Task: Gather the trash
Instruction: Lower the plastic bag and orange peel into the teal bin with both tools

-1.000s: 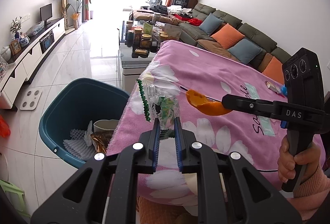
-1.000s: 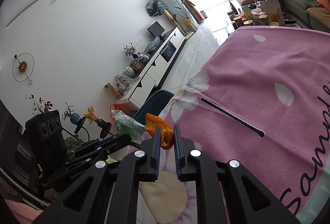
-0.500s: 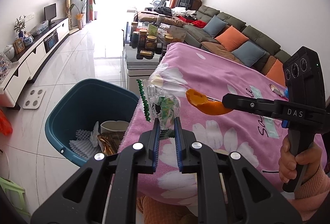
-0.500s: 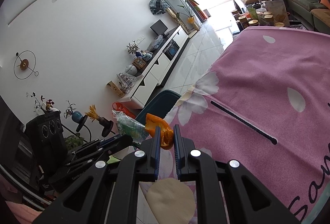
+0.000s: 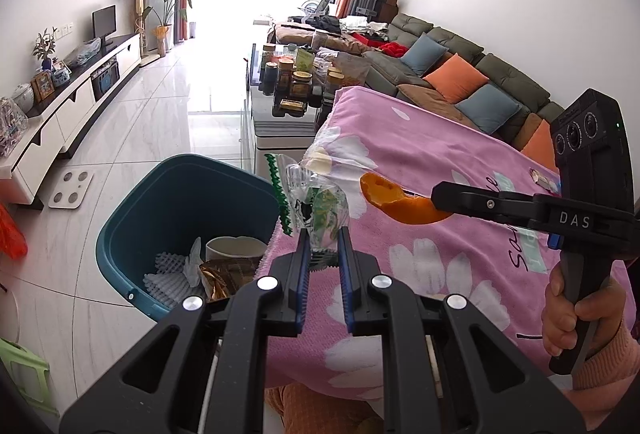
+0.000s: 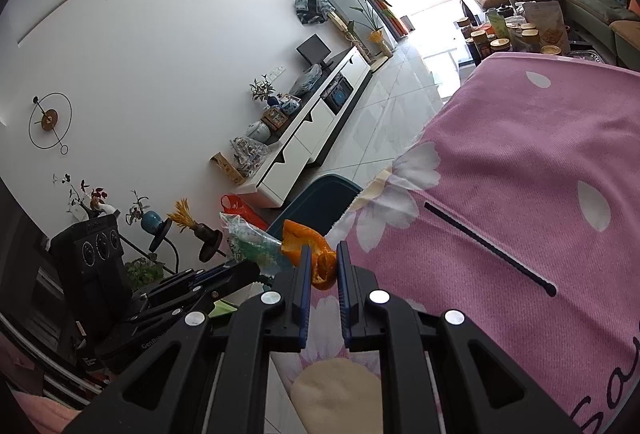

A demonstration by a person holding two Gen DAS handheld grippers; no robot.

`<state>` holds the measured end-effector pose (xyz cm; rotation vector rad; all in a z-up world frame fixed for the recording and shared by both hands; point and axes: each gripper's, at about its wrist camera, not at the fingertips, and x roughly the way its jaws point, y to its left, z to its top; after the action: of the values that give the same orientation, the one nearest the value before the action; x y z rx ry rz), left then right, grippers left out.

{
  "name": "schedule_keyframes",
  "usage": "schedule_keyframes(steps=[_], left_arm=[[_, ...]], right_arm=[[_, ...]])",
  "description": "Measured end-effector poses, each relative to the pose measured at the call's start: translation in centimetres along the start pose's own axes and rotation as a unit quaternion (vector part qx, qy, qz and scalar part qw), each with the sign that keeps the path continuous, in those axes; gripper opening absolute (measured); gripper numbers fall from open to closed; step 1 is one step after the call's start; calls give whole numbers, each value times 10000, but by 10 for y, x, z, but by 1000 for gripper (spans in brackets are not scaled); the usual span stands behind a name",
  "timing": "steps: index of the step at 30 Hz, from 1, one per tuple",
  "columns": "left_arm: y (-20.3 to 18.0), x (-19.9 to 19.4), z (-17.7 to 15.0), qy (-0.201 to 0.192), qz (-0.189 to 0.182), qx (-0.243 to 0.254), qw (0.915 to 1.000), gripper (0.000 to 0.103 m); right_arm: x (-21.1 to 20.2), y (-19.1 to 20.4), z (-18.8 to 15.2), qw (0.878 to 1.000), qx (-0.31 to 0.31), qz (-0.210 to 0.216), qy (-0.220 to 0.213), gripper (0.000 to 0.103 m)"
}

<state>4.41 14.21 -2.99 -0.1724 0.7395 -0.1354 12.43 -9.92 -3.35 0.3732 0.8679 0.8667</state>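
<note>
Both wrist views look down along their tools, sharing the pink cloth (image 5: 460, 162) and teal bin (image 5: 180, 190).

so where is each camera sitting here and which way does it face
Left wrist: on the left gripper, looking down past the clear wrapper it grips to the teal bin; the right gripper and hand show.
Right wrist: on the right gripper, looking across the pink cloth toward the TV wall; the left gripper shows.
Shared: wrapper, orange peel, bin, cloth.
</note>
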Motion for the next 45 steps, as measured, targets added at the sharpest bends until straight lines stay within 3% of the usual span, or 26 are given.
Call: schedule_keyframes(steps=[45], left_arm=[[28,4,11,-44,482,-227,9986,14]], right_arm=[[39,16,13,9995,-179,90,259,11]])
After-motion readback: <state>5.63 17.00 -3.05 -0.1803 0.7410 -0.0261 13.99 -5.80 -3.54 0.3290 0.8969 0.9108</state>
